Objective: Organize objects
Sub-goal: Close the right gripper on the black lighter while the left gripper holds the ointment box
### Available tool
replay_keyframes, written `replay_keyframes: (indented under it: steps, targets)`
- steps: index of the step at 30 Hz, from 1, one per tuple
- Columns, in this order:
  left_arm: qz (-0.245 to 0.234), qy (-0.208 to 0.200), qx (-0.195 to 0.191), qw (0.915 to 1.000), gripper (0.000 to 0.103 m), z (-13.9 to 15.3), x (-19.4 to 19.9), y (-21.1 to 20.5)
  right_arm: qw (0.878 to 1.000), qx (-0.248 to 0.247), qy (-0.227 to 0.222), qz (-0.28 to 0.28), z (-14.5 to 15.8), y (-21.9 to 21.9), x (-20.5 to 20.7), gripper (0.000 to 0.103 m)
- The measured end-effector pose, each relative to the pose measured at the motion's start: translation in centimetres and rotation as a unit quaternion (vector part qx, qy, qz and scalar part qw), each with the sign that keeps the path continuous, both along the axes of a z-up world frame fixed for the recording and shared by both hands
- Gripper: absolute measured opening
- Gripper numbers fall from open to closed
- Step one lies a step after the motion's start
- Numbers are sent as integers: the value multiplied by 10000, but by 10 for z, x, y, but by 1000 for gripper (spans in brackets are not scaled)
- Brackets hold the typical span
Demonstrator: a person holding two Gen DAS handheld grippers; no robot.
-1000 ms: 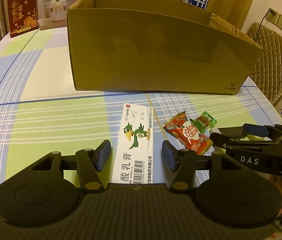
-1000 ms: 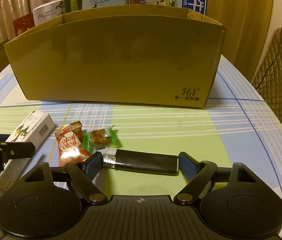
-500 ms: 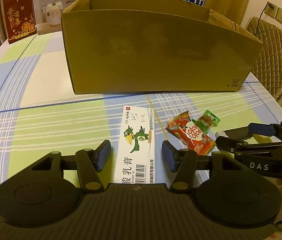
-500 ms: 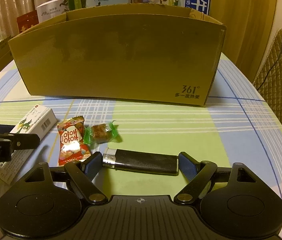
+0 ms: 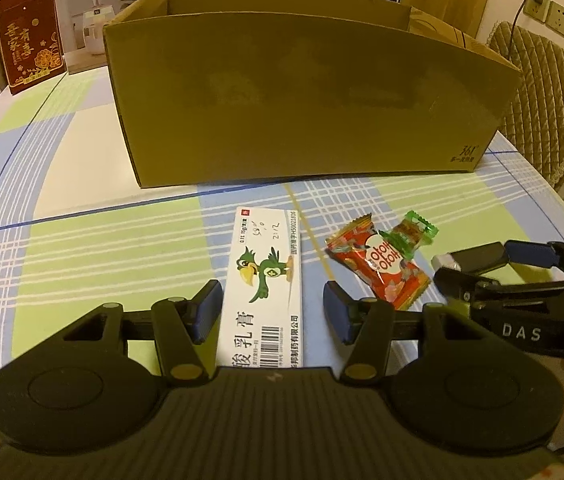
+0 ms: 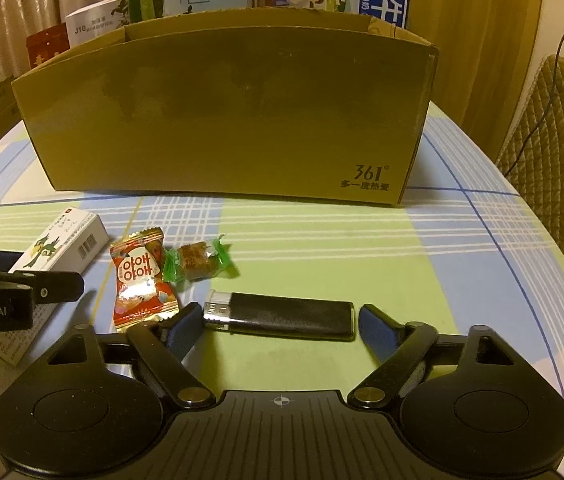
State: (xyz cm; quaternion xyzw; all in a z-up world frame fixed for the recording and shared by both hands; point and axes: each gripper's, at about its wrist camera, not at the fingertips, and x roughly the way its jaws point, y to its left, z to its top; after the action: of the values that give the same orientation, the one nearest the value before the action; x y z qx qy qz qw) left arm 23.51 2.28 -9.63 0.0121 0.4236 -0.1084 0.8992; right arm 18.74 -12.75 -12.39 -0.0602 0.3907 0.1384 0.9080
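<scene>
A white ointment box with a green parrot (image 5: 268,280) (image 6: 58,248) lies on the checked tablecloth. My left gripper (image 5: 272,306) is open and straddles its near end, with gaps on both sides. To its right lie a red snack packet (image 5: 377,266) (image 6: 140,280) and a green-wrapped candy (image 5: 411,236) (image 6: 198,266). A black lighter (image 6: 282,314) (image 5: 471,258) lies crosswise between the pads of my open right gripper (image 6: 280,326), its ends close to both pads. A large open cardboard box (image 5: 305,96) (image 6: 226,116) stands behind everything.
Cartons and printed boxes (image 5: 78,20) stand behind the cardboard box. A quilted chair (image 6: 553,152) is at the right, beyond the table edge (image 6: 561,264). A wall socket with a cable (image 5: 537,0) is at the far right.
Both grippers have drawn back slightly and lifted their view; the cardboard box looks a little farther off. Jaws and objects stay as they were.
</scene>
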Motion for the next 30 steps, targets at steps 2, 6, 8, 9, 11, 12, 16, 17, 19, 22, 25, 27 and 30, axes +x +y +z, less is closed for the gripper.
replay_keyframes:
  steps: [2, 6, 8, 9, 11, 12, 16, 17, 19, 22, 25, 27, 30]
  targets:
    - [28, 9, 42, 10000, 44, 0, 0, 0, 10000, 3, 13, -3, 0, 0, 0, 78]
    - [43, 13, 83, 10000, 33, 0, 0, 1, 10000, 16, 12, -11, 1, 0, -1, 78]
    - [35, 22, 54, 10000, 33, 0, -1, 1, 10000, 18, 12, 8, 1, 1, -2, 78]
    - [28, 20, 56, 10000, 33, 1, -2, 1, 10000, 13, -5, 30, 2, 2, -2, 78]
    - [20, -27, 70, 10000, 33, 3, -4, 1, 10000, -3, -53, 54, 4, 2, -3, 78]
    - [14, -43, 72, 10000, 33, 3, -5, 0, 10000, 1, -65, 52, 5, 2, -3, 78]
    - [4, -16, 28, 10000, 33, 5, -9, -2, 9999, 30, -84, 57, 10, 0, -7, 78]
    - [-7, -2, 30, 10000, 33, 5, -11, -2, 9999, 27, -87, 90, 11, 0, -9, 78]
    - [-32, -6, 34, 10000, 33, 8, -13, -4, 9999, 61, -82, 113, 14, -3, -13, 78]
    - [-79, -77, 102, 9999, 33, 17, -19, -9, 9999, 106, -70, 101, 24, -8, -18, 78]
    - [-37, -162, 72, 9998, 33, 32, -30, -13, 9998, 165, -91, 103, 36, -13, -24, 78]
    - [19, -206, 14, 9998, 33, 43, -40, -15, 9996, 230, -108, 102, 47, -17, -29, 78]
    - [112, -266, -58, 9996, 33, 60, -58, -19, 9992, 311, -202, 117, 64, -21, -39, 78]
